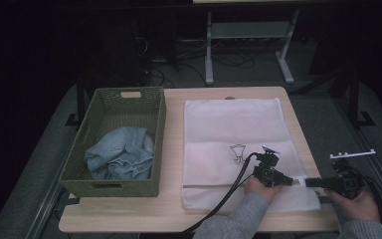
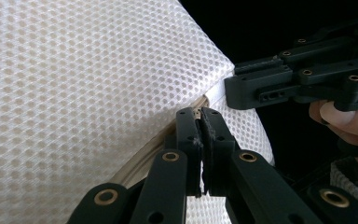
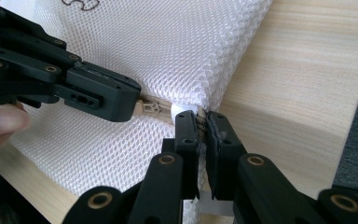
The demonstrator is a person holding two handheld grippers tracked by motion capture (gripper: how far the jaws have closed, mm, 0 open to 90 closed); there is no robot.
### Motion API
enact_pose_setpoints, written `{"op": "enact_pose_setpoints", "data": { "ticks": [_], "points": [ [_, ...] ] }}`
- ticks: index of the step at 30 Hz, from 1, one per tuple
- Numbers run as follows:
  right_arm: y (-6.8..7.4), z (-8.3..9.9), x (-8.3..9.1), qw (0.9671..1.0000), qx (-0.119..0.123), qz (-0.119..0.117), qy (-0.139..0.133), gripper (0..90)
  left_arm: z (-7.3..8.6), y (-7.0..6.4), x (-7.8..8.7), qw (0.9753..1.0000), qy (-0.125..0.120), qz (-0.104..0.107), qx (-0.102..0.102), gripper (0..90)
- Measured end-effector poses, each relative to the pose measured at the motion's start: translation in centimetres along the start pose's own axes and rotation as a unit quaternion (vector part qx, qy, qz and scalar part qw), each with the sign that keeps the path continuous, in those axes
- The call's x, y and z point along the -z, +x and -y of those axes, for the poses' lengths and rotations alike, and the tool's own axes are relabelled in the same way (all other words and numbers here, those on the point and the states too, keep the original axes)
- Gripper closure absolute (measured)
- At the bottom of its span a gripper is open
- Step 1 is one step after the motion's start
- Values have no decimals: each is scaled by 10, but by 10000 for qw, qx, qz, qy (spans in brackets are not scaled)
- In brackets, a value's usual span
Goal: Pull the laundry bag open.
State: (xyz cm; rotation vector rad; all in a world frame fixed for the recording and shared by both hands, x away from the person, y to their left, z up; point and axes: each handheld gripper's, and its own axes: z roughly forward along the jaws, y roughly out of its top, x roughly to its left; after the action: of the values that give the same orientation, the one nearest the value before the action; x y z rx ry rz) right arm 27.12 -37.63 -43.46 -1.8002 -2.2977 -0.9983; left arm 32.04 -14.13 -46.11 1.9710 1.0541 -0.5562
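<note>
Green wicker basket (image 1: 155, 130): holds crumpled denim garment (image 1: 120, 155). White mesh laundry bag (image 1: 229, 129): flat, long axis front-to-back. Left gripper (image 1: 292, 181) clamps zipper pull (image 3: 148, 108); right gripper (image 1: 312, 183) clamps bag corner.

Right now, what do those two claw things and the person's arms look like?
Each is a black two-jaw gripper, left and right, built from flat bars with brass-coloured rivets. A black cable trails from the left one, which carries a grey three-cornered plate. Both arms wear grey knitted sleeves.

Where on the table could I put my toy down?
Bare wood shows along the near edge of the table, below the green basket. The right half is crowded: mesh bag, left gripper, right gripper.
</note>
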Motion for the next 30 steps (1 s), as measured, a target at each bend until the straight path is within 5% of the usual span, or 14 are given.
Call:
{"op": "enact_pose_setpoints", "data": {
  "ticks": [30],
  "points": [
    [-5,3,2,10000,-77,44,9,833,14,21,40,10000,-18,-10,54,873]
  ]
}}
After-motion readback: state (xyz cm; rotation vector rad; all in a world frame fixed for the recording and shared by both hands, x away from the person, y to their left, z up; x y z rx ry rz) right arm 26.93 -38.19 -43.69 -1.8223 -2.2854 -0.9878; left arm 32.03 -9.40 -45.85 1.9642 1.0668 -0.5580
